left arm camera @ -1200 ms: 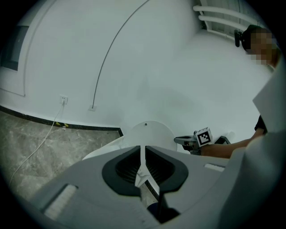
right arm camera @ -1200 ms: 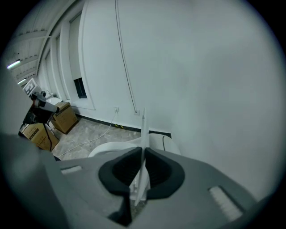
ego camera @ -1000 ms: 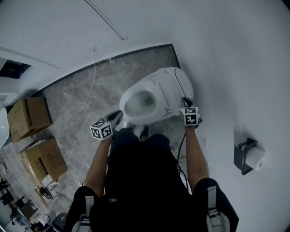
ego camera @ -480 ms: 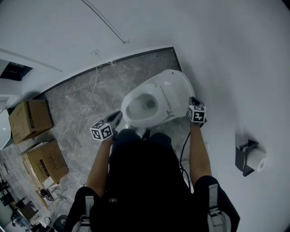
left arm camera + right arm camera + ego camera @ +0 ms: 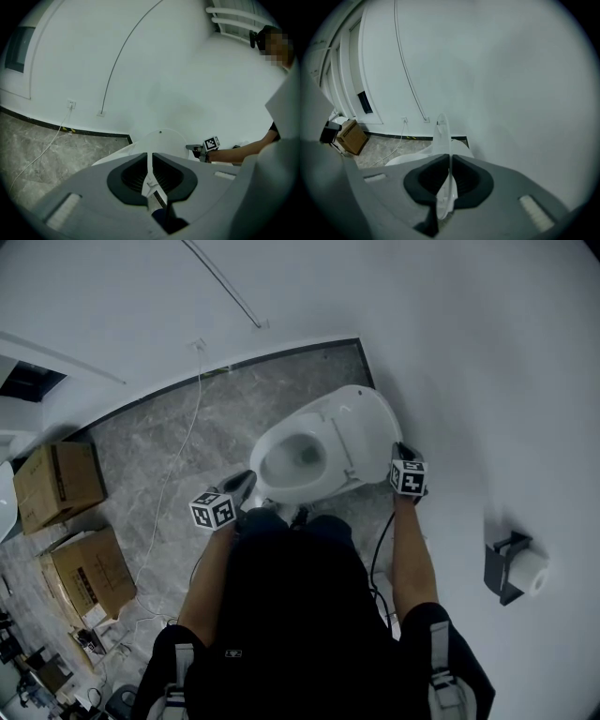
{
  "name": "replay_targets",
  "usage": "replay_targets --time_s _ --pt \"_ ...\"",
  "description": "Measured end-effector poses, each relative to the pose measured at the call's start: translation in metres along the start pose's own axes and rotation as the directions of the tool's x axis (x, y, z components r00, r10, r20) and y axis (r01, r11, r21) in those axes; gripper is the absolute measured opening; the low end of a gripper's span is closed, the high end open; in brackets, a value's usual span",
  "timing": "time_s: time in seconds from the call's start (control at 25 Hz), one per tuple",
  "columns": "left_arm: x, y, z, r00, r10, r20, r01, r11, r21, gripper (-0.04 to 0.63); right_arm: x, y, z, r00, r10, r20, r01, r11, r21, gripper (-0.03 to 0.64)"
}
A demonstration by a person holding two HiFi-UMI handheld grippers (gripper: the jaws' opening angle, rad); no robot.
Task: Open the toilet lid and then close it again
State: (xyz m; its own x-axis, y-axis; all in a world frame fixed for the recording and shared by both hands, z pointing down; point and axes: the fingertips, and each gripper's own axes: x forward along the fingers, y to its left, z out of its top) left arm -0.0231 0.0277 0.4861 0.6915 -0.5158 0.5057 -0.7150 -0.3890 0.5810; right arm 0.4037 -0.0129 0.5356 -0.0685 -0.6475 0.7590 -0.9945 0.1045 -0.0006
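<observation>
The white toilet [image 5: 300, 457] stands against the right wall, its bowl uncovered. Its lid [image 5: 370, 423] is raised and leans toward the wall. My right gripper [image 5: 400, 450] is at the lid's near edge. In the right gripper view the thin lid edge [image 5: 441, 136] runs up between the jaws, and the right gripper [image 5: 449, 165] is shut on it. My left gripper [image 5: 244, 482] hangs by the bowl's front rim without touching it. In the left gripper view the left gripper [image 5: 150, 161] has its jaws nearly together with nothing held, and the upright lid [image 5: 161, 140] shows beyond.
Two cardboard boxes [image 5: 58, 482] [image 5: 89, 568] stand on the grey marble floor at the left. A white cable [image 5: 178, 446] runs from a wall socket [image 5: 197, 343] across the floor. A toilet paper holder [image 5: 511, 568] hangs on the right wall.
My right gripper has moved toward the right wall with the lid's edge, tipping the lid further back. For the last half second both grippers have kept still.
</observation>
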Motion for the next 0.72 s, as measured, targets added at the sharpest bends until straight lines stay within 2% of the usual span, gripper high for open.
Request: replay_targets --time_s 0.72 --pt "-0.022 0.023 0.003 1.000 -0.027 -0.001 0.027 1.000 -0.014 0.041 -0.009 0.024 -0.002 0.998 -0.056 0.006 0.056 0.998 -0.017 0.020"
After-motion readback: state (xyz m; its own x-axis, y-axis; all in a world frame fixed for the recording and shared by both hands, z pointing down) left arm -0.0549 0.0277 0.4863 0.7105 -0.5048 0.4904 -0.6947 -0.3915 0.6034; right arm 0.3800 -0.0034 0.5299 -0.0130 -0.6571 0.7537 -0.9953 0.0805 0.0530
